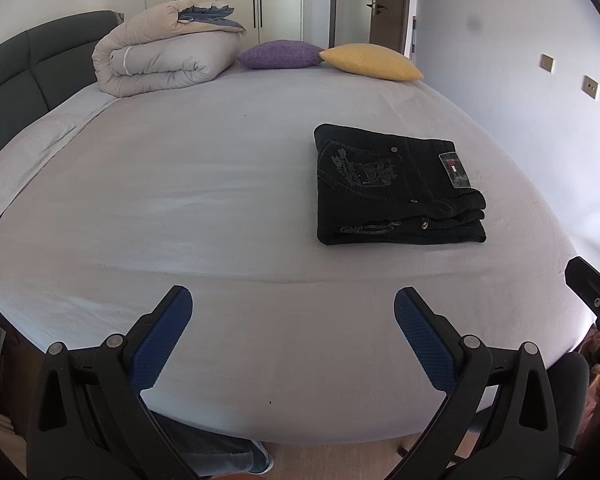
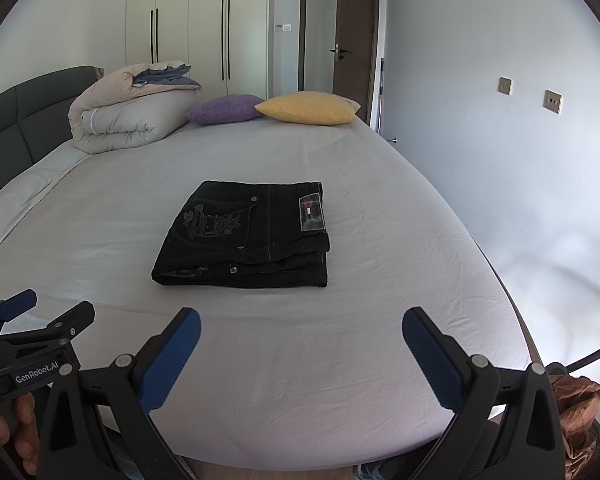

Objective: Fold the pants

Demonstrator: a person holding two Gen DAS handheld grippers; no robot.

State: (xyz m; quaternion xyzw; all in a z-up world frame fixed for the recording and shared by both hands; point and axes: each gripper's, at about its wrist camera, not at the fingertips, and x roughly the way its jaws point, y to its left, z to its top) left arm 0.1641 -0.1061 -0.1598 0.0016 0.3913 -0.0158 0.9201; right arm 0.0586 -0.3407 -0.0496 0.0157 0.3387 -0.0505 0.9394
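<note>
Black jeans (image 1: pixel 396 188) lie folded into a compact stack on the light grey bed sheet (image 1: pixel 204 200), back pocket embroidery and waist label facing up. In the right wrist view the jeans (image 2: pixel 248 236) sit mid-bed, straight ahead. My left gripper (image 1: pixel 294 308) is open and empty, held above the bed's near edge, left of and well short of the jeans. My right gripper (image 2: pixel 302 328) is open and empty, also above the near edge, short of the jeans. The left gripper also shows at the left edge of the right wrist view (image 2: pixel 48 320).
A rolled duvet (image 1: pixel 164 56) lies at the far left by the dark headboard (image 1: pixel 28 64). A purple cushion (image 1: pixel 278 54) and a yellow cushion (image 1: pixel 370 62) lie at the far edge. A wall runs along the bed's right side. A brown cloth (image 2: pixel 576 408) lies below the near right corner.
</note>
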